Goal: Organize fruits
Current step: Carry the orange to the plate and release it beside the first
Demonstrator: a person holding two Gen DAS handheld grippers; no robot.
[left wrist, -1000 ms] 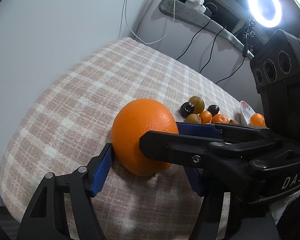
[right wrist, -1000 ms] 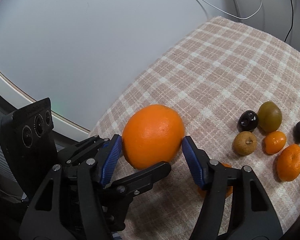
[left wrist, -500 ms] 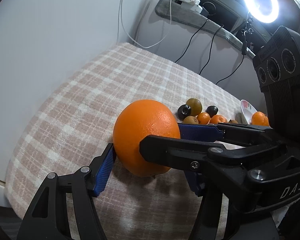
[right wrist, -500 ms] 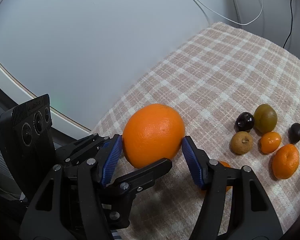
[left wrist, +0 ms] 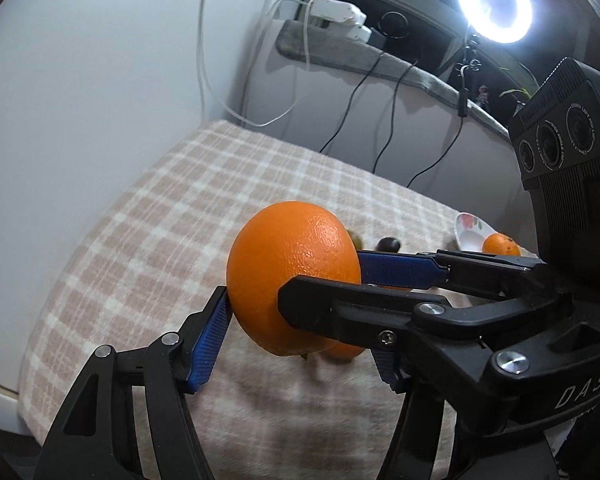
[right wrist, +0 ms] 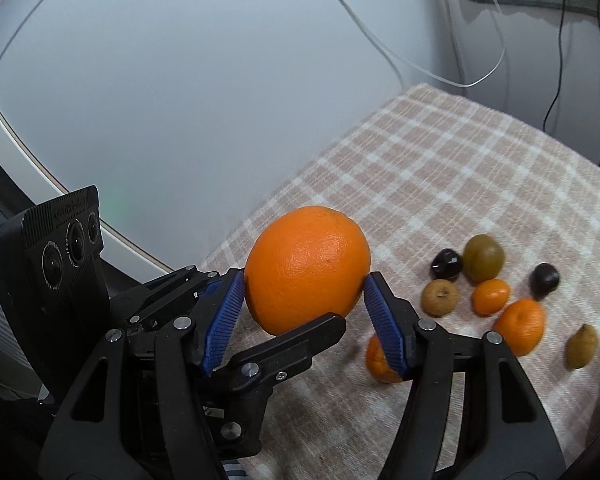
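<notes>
Right now you are clamping one large orange [right wrist: 307,267] with both tools at once; its dimpled, glossy peel is sitting at the centre of both views, seemingly clear of the checked beige cloth [right wrist: 480,184]. Your right gripper [right wrist: 304,300] is pressing its ribbed blue pads [right wrist: 224,320] against the fruit's two sides, angling down from the lower frame. Your left gripper [left wrist: 296,312] is pinching it crosswise, one pad at lower left, the other hidden behind black linkage. Round small fruits [right wrist: 486,258], dark, olive and orange, are lying clustered at the right wrist view's right side on the cloth.
</notes>
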